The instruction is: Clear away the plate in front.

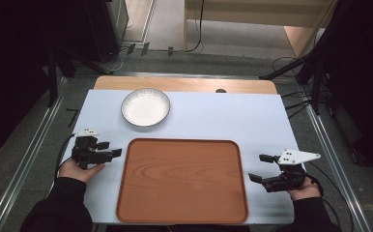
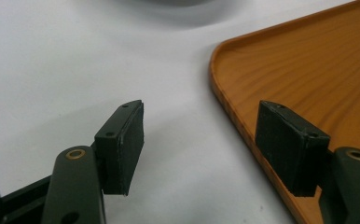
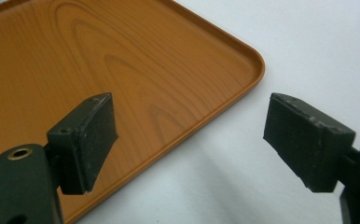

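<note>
An empty wooden tray (image 1: 182,181) lies at the near middle of the white table top (image 1: 213,116). A white bowl (image 1: 146,107), also empty, stands behind the tray's far left corner. My left gripper (image 1: 111,149) hovers just left of the tray's far left corner, open and holding nothing. In the left gripper view its jaws stand wide apart (image 2: 206,140), straddling the tray's rim (image 2: 225,98). My right gripper (image 1: 258,167) is open by the tray's right edge. In the right gripper view its fingertips (image 3: 192,135) frame the tray's rounded corner (image 3: 255,65), empty between them.
The white top rests on a wooden table (image 1: 184,84) whose far edge shows behind it. Metal rails (image 1: 30,145) run along both sides. Dark stands and cables (image 1: 295,67) are on the floor beyond. Bare white surface spreads right of the bowl.
</note>
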Available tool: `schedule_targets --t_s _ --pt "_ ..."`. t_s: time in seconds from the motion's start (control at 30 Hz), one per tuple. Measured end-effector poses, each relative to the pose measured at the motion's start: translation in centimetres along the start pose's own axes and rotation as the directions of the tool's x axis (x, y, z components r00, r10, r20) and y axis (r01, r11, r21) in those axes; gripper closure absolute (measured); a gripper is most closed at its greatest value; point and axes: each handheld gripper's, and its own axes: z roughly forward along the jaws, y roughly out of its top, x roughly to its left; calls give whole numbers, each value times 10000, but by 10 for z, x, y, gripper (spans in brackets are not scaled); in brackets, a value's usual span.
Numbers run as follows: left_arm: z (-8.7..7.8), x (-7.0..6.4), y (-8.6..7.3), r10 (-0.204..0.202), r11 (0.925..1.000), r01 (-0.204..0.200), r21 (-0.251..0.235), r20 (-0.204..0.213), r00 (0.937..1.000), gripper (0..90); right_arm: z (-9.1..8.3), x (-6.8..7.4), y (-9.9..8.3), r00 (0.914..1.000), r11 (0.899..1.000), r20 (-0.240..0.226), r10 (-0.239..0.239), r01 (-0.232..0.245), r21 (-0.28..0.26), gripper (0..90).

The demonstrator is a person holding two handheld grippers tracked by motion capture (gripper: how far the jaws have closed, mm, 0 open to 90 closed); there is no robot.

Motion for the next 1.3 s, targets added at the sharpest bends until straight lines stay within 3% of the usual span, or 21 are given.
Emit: schedule_targets --t_s 0.13,0.3,0.87,0.97,1.3 --pt "3 4 3 -214 9995 212 -242 -79 9997 331 0 0 0 10000 10000 -3 -1 1 -17 178" --pt "4 5 11 71 9996 -87 -270 -590 9982 331 0 0 0 10000 10000 -26 -40 40 -32 178" --pt "15 6 31 -21 10000 16 -91 -552 9985 326 1 0 1 10000 10000 -60 -77 77 -26 178" --pt "19 6 37 145 9999 -147 -31 -745 9971 326 1 0 1 10000 10000 -53 -76 76 -19 178" --pt "24 9 60 123 9999 -118 57 -813 9966 330 1 0 1 10000 10000 3 -39 39 -35 178"
